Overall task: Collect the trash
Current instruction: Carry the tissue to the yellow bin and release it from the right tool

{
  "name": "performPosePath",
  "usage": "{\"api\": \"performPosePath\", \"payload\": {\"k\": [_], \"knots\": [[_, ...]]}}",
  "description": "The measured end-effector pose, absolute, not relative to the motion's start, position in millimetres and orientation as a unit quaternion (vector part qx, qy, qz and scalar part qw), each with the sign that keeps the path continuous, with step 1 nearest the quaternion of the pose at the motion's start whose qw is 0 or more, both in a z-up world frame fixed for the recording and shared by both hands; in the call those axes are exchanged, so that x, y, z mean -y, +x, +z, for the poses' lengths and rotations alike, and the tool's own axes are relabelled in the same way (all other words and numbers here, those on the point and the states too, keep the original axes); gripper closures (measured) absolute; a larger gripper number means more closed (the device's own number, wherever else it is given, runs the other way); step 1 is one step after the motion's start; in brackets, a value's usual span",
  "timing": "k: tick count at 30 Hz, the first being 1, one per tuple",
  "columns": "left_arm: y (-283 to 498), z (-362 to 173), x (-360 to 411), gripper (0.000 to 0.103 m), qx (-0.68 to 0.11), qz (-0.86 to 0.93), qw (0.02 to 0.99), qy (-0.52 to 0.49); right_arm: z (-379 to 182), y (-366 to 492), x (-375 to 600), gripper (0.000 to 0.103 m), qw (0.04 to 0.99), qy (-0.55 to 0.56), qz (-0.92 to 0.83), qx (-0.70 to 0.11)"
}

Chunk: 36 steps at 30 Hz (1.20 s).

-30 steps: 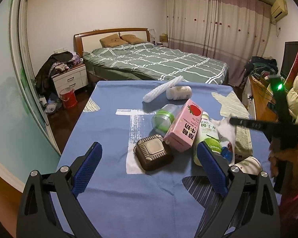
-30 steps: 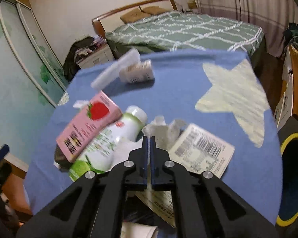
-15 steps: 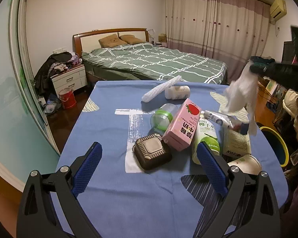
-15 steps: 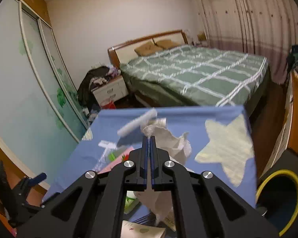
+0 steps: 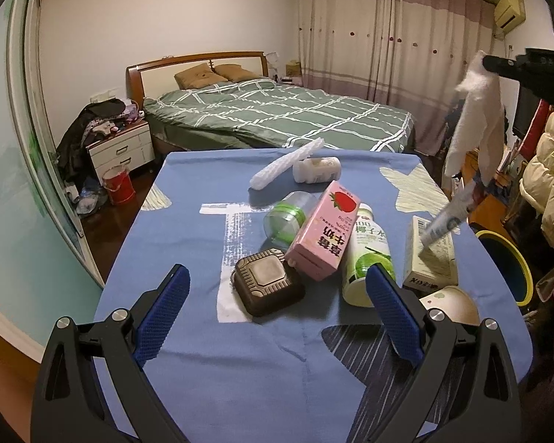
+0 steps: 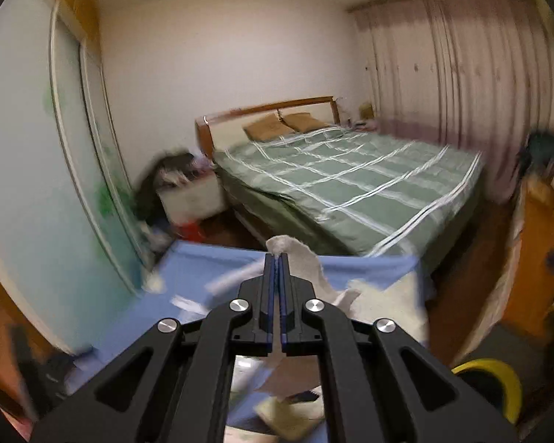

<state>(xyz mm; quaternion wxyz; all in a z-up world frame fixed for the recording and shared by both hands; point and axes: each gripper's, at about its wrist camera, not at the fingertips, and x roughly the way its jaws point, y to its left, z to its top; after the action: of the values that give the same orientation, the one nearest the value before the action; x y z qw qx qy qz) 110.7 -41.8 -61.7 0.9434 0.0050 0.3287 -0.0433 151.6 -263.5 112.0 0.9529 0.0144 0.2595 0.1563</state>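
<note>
Pinching a crumpled white paper tissue (image 6: 295, 254) in my fully closed right gripper (image 6: 276, 258), I see it dangle below the tips, while my left gripper (image 5: 277, 302) gapes wide, empty, with a brown square box (image 5: 267, 286) between its fingers.

On the table (image 5: 188, 387) ahead of my left claw (image 5: 277, 306), a square box (image 5: 267, 286) lies nearest, with a milk carton (image 5: 327, 230) leaning behind it to the right. A jar (image 5: 284, 217) lies behind the carton, a bottle (image 5: 367, 254) at its right, then a flat packet (image 5: 430, 254) and a cup (image 5: 448, 301). Farther back lie a foam sleeve (image 5: 286, 164) and a small bottle (image 5: 315, 170). My right claw (image 6: 276, 258) hangs a tissue (image 5: 476, 110) above the table's right edge; a bin (image 5: 513, 262) stands on the floor right of the table.
</note>
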Motion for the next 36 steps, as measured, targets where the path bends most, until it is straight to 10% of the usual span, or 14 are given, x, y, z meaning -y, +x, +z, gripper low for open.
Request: {"api": "performPosePath", "payload": {"k": [36], "knots": [[109, -62, 85, 0.008, -0.331, -0.083, 0.940, 0.032, -4, 117, 469, 0.100, 0.929, 0.074, -0.076, -0.355]]}}
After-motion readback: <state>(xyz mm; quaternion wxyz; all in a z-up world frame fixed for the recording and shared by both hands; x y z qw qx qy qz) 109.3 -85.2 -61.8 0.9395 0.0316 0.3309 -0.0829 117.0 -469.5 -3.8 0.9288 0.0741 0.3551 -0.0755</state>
